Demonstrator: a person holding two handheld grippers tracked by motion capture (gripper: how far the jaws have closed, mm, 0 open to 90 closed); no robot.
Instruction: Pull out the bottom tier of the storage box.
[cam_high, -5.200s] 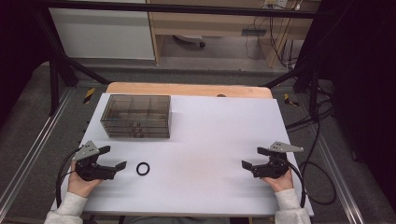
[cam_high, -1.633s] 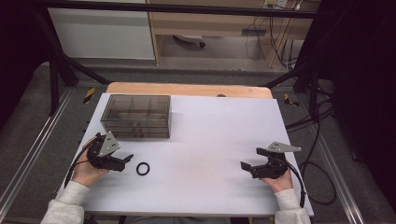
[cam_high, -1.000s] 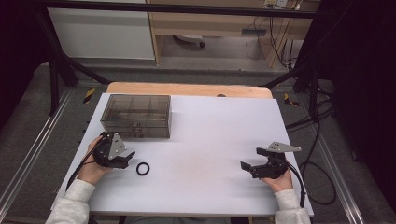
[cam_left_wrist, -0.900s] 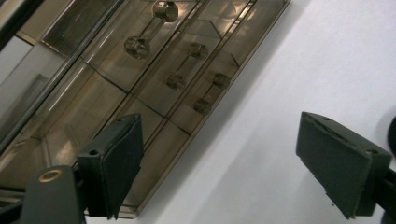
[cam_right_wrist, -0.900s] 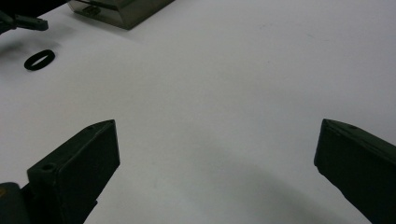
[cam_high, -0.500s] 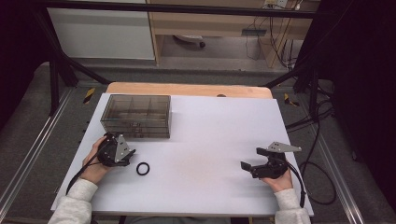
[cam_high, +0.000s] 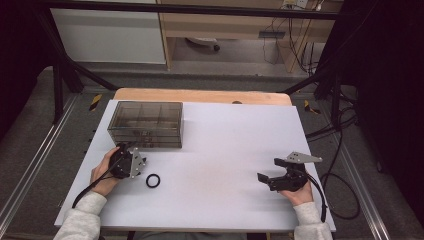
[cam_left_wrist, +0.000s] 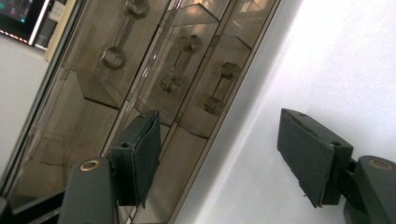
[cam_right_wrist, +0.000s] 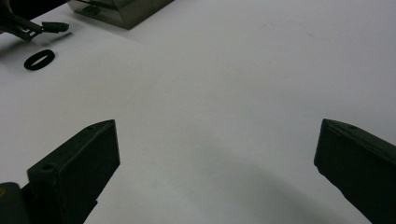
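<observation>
Smoked-plastic drawer box (cam_high: 146, 124) sits at the table's far left; its dumbbell-shaped drawer handles (cam_left_wrist: 221, 87) face your left gripper (cam_left_wrist: 219, 154). Jaws have just been narrowing, nothing between them yet. Square up on one handle before pinching. Right gripper (cam_high: 265, 178) rests wide open, empty.

Across the earlier pictures, the left tool (cam_high: 131, 161) has travelled in the high view from the lower left of the frame, near the front edge of the white tabletop (cam_high: 225, 140), up and a little rightward, so that it now sits just in front of the smoky clear drawer box (cam_high: 146, 124), with the black ring (cam_high: 153, 180) to its lower right. It has also rolled over in the hand, its grey plate now facing sideways instead of upward. Its jaws have just been closing, with nothing between them but the drawer fronts ahead in the left gripper view.
</observation>
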